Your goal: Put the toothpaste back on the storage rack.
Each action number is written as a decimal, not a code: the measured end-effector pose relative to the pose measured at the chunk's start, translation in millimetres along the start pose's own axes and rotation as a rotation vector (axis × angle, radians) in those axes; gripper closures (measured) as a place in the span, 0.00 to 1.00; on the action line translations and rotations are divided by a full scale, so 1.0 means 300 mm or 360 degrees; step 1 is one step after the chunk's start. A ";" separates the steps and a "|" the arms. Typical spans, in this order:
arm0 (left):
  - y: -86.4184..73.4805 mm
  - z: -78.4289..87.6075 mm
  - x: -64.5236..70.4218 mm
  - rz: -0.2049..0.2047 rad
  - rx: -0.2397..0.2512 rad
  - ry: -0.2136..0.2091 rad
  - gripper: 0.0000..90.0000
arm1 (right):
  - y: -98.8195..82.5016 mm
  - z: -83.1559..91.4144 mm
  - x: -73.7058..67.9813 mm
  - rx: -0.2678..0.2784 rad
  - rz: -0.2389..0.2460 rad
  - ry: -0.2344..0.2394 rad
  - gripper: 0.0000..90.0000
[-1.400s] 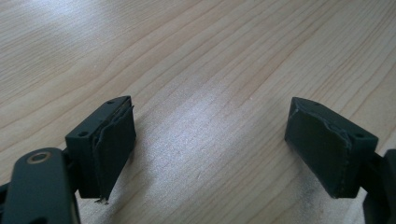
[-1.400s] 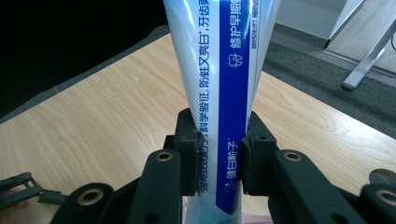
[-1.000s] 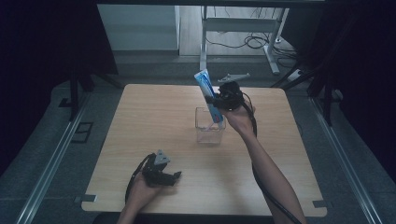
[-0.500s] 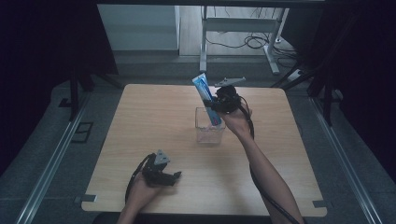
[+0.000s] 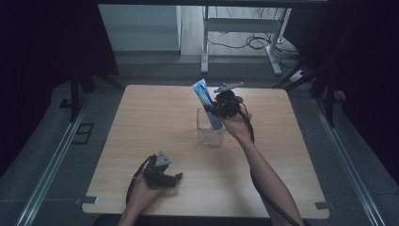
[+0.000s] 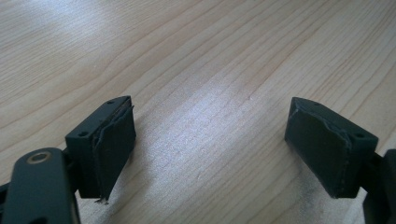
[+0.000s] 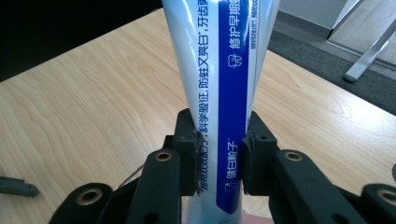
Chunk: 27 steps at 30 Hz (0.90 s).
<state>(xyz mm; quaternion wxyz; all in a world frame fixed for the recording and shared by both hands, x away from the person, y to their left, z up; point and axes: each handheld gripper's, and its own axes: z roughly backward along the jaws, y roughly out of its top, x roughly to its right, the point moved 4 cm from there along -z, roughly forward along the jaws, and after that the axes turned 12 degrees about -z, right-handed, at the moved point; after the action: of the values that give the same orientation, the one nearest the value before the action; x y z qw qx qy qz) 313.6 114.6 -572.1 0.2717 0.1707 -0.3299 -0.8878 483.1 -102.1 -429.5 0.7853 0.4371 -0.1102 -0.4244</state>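
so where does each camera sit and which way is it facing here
High view: fixed above the person's side, facing forward and down on the wooden table; both forearms enter from the bottom, left gripper resting near the front edge, right gripper over the clear cup.
Left gripper view: rides on the left gripper, facing down at bare tabletop; its jaws stand wide apart.
Right gripper view: rides on the right gripper, facing along its jaws, clamped on the toothpaste tube.
Shared: the tube shows in the high and right gripper views.
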 end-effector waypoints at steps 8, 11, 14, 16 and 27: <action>0.000 0.000 0.000 0.0001 0.0000 0.0000 0.18 | -0.028 -0.029 0.002 -0.0027 0.0009 0.0000 0.79; 0.000 0.000 0.000 0.0001 0.0000 0.0000 0.18 | -0.039 -0.039 0.002 -0.0036 0.0009 0.0000 0.79; 0.000 0.000 0.000 0.0001 0.0000 0.0000 0.18 | -0.052 -0.050 0.002 -0.0049 0.0015 -0.0006 0.79; 0.000 0.000 0.000 0.0001 0.0000 0.0000 0.18 | -0.061 -0.056 0.003 -0.0057 0.0022 -0.0004 0.78; 0.000 0.000 0.000 0.0001 0.0000 0.0000 0.18 | -0.102 -0.090 0.002 -0.0128 0.0056 -0.0018 0.76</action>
<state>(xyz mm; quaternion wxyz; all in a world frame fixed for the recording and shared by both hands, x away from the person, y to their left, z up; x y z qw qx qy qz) 313.5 114.6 -572.1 0.2720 0.1706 -0.3301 -0.8877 480.8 -94.3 -469.5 0.8089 0.4008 -0.1052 -0.4172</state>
